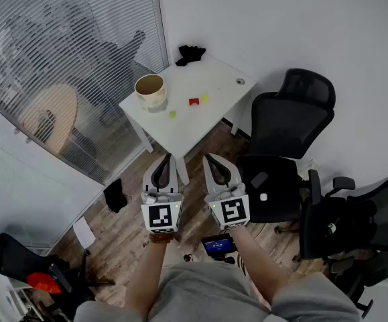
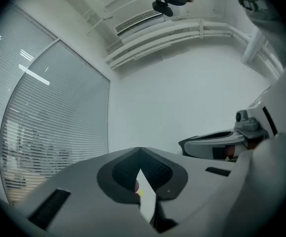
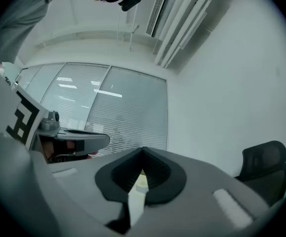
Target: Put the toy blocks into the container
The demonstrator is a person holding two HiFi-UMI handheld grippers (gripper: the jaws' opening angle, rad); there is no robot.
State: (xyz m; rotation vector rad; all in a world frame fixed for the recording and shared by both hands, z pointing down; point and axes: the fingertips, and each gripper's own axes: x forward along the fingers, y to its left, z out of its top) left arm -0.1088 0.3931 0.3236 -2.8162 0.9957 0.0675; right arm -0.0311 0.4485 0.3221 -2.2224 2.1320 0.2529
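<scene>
A: Tools, L to R?
B: Left tool (image 1: 165, 158) and right tool (image 1: 211, 158) sat side by side, roughly level, short of the tabletop (image 1: 207, 79). Both had jaws pressed together, nothing pinched. Prob. a ready pose, since the blocks lay well apart from them.
A: Blocks?
B: Loose on the tabletop. Cream container (image 1: 151, 90) at left, then green block (image 1: 172, 115), red block (image 1: 194, 101), and yellow block (image 1: 205, 98) just beside the red. Container's inside looked empty, tho partly hidden by its wall.
A: Anything unclear?
B: Black bundle (image 1: 190, 54) at the far edge: cloth or glove, couldn't tell. Each tool's own view showed only a sliver of tabletop btw. its jaws. At right, office chairs (image 1: 291, 113) were partly cut off.
</scene>
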